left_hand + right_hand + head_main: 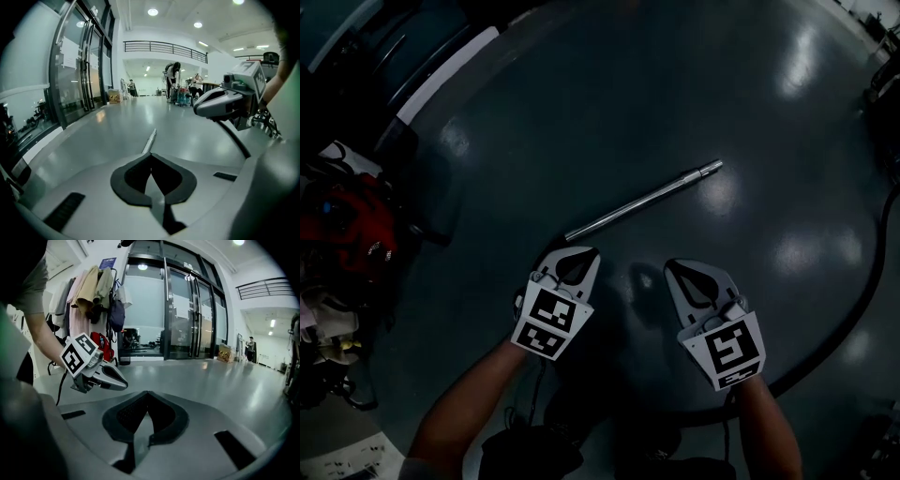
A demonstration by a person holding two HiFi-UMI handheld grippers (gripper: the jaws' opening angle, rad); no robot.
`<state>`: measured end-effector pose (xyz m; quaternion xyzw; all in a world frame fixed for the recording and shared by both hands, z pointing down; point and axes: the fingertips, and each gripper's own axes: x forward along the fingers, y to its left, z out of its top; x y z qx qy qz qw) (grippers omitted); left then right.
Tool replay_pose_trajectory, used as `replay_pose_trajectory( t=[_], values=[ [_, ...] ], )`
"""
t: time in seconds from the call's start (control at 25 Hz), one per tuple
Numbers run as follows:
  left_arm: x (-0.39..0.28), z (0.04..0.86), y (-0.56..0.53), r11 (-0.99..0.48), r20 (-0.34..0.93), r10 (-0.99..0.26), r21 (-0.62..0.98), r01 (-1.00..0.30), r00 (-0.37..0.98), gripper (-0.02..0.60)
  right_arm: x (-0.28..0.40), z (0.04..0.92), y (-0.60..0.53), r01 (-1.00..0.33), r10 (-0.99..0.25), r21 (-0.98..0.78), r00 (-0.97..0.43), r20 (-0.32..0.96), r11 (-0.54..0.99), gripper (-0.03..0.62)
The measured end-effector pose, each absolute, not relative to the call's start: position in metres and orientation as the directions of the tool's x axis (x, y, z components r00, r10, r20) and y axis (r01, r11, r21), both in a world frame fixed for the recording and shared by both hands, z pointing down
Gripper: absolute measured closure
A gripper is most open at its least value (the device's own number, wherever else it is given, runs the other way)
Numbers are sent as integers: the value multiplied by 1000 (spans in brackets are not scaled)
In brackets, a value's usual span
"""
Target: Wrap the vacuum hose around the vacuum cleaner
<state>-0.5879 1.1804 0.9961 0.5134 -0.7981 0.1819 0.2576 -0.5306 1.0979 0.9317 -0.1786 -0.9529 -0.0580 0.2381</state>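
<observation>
The left tongs (581,255) and right tongs (678,270) are hovering closed and empty over the floor (628,103), so reaching unopened for the black hose (865,286) curving at right is probably risking shoving it away.

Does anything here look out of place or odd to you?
A bare metal tube lies alone on the floor, joined to nothing, which looks stray. A black hose curves loose along the floor at the right. Nothing looks spilled or broken.
</observation>
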Motion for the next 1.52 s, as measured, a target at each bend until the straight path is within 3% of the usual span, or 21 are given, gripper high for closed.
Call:
replay_pose_trajectory(
  t=[0.4,0.72,0.8,1.24,1.44,1.52],
  values=[
    [-647,1141,1166,347,689,-656,-88,-934,-309,570,-562,1030,1104,340,293,8,-823,486,941,589],
    [-675,1216,1143,230,764,-619,-47,-972,-184,339,-571,1071,1093,251,232,-29,-839,492,968,589],
    [-682,1230,1141,206,790,-591,-48,-977,-163,318,-568,1078,1093,250,235,-39,-832,503,967,588],
    [-682,1265,1139,156,861,-505,17,-988,-65,319,-540,1091,1071,225,205,-34,-805,557,974,589],
    [-670,1262,1134,156,861,-505,28,-987,-55,401,-524,1093,1058,250,206,-7,-782,588,968,589],
    [-659,1259,1130,134,869,-490,-3,-991,-69,402,-517,1091,1049,263,211,0,-775,595,965,589]
  ],
)
